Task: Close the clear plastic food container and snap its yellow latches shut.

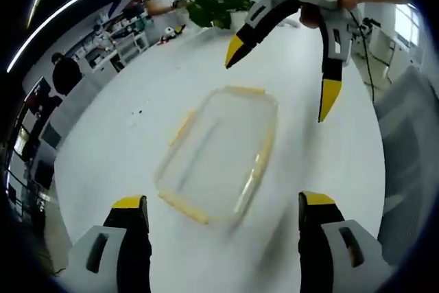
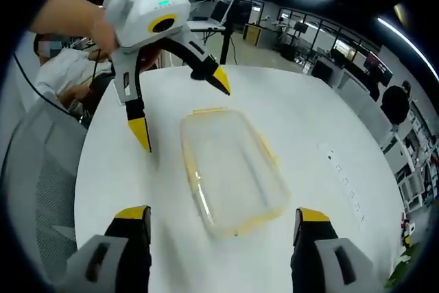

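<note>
Clear rectangular plastic container with yellow latches sits on round white table. Left gripper and right gripper both spread wide, gripping nothing, flanking it.

A round white surface is seen at the centre of an open-plan office. Beyond its far edge in the left gripper view, a leafy green plant is placed, with white shelving units lined up to the plant's left. Long strip lights are mounted on the dark ceiling. In the right gripper view, a grey mesh chair is drawn up beside the surface, and desks with monitors are ranged beyond it.
</note>
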A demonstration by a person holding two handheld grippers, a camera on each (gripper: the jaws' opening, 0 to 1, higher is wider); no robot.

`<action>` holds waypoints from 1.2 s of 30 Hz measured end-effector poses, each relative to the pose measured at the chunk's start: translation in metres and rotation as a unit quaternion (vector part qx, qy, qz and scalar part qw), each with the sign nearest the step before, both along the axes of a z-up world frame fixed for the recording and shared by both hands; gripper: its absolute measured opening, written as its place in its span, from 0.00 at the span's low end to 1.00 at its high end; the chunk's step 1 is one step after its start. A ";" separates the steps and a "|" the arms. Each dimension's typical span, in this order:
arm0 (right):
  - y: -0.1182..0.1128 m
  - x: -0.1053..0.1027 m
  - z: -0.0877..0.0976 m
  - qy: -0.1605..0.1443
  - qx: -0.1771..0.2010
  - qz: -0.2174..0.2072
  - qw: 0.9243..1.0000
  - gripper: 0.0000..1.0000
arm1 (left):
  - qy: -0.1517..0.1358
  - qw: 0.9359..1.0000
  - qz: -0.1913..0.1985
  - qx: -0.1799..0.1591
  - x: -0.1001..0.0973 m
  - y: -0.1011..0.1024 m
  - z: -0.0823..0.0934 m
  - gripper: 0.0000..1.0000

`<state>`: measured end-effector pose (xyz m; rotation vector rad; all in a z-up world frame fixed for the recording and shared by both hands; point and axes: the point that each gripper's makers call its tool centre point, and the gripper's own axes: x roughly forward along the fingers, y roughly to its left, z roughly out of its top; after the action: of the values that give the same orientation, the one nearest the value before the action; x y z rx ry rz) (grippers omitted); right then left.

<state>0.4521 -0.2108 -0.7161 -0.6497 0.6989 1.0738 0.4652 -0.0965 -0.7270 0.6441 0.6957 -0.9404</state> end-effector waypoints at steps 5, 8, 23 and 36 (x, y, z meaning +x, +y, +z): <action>-0.003 -0.006 0.000 0.002 0.007 -0.011 1.000 0.85 | 0.003 1.000 0.007 -0.004 -0.009 0.003 -0.002 0.88; -0.004 -0.009 0.001 0.006 0.017 -0.022 1.000 0.85 | 0.004 1.000 0.014 -0.010 -0.013 0.005 -0.002 0.89; -0.011 -0.025 0.006 0.000 0.042 -0.052 0.998 0.86 | 0.026 0.997 0.066 -0.037 -0.039 0.015 -0.003 0.88; -0.016 -0.041 0.007 -0.002 0.064 -0.078 0.995 0.86 | 0.028 0.993 0.091 -0.076 -0.060 0.015 0.000 0.90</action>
<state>0.4114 -0.2263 -0.7095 -0.4794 0.6619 0.9640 0.4047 -0.0814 -0.7272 0.4143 0.7115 -0.8362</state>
